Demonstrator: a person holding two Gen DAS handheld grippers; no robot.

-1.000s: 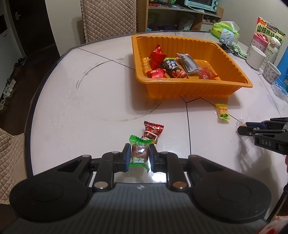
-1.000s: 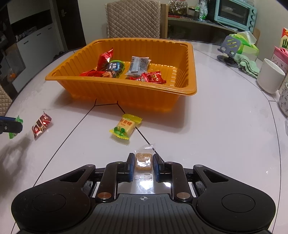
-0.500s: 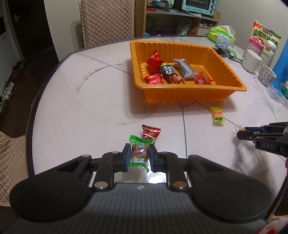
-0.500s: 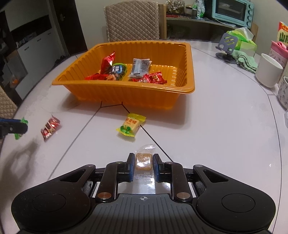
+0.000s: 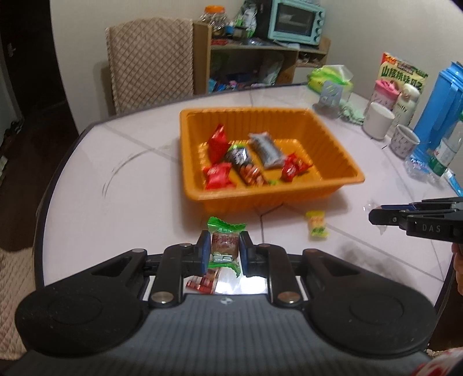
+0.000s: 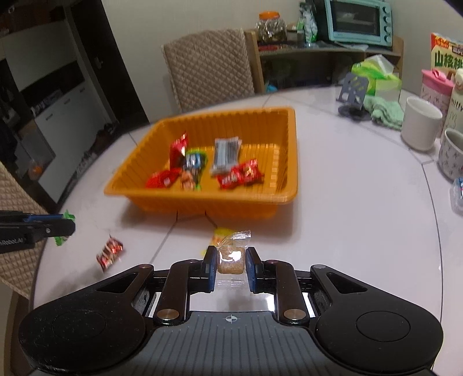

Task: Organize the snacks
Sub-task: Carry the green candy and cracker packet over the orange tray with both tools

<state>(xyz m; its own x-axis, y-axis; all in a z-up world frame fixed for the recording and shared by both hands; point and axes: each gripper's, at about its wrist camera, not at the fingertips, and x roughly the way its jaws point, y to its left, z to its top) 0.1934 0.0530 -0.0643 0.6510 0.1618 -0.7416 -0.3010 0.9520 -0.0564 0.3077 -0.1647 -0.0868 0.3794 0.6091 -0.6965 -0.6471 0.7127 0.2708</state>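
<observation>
tray (image 5: pixel 341 162) orange, ribbed walls. table (image 5: pixel 139 191) pale grey-white with thin dark seam lines. held candy (image 5: pixel 225 242) green wrapper, brown label panel. other held candy (image 6: pixel 230 261) tan cube in clear wrap. loose candy (image 5: pixel 317 225) yellow with green end. loose candy (image 6: pixel 110 252) red. chair (image 6: pixel 211 72) beige, diamond-quilted. oven (image 6: pixel 358 21) mint. mug (image 6: pixel 421 123) white. jug (image 5: pixel 437 107) blue.

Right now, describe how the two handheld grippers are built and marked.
Left gripper: matte black linkage arms with brass-coloured pivot pins, blue pads inside the fingers, a ribbed grey body with round black side caps. Right gripper: same build; from the side it bears white "DAS" lettering.
</observation>
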